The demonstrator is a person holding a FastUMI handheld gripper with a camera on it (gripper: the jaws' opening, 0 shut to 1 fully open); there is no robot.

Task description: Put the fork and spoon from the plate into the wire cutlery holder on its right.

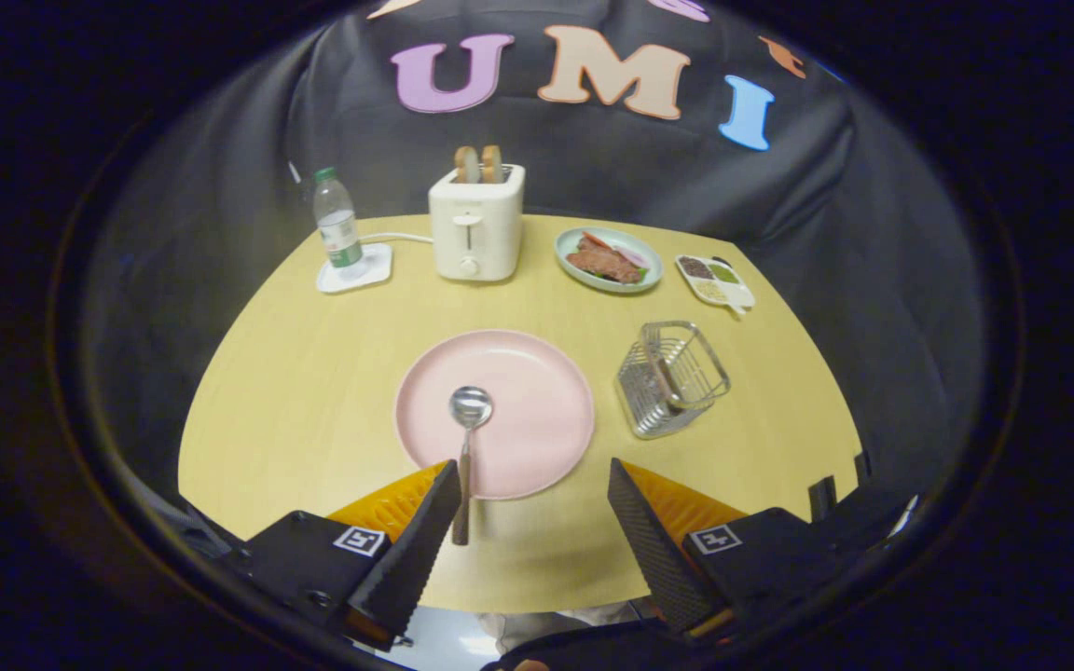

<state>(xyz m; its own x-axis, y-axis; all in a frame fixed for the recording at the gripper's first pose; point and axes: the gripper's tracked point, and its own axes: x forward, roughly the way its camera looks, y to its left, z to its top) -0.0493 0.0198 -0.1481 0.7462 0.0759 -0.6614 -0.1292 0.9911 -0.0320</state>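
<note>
Because your gripper [534,475] hangs wide and empty above the worktop's [313,391] near edge, nothing is gripped yet. On the pink plate [537,410] the spoon [467,438] lies with its bowl at twelve o'clock and its handle overhanging the rim at six, just beside your left finger, an easy pick. At the plate's three o'clock stands the wire cutlery holder [672,377]; something dark inside may be the fork, though I cannot tell.

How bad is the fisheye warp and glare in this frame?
Gripper view: strong barrel distortion, the table edge bows; lighting soft and even, faint shadows; slight sheen on the spoon bowl and pink plate; wire cutlery holder sharp; open gripper fingers close but readable.
</note>
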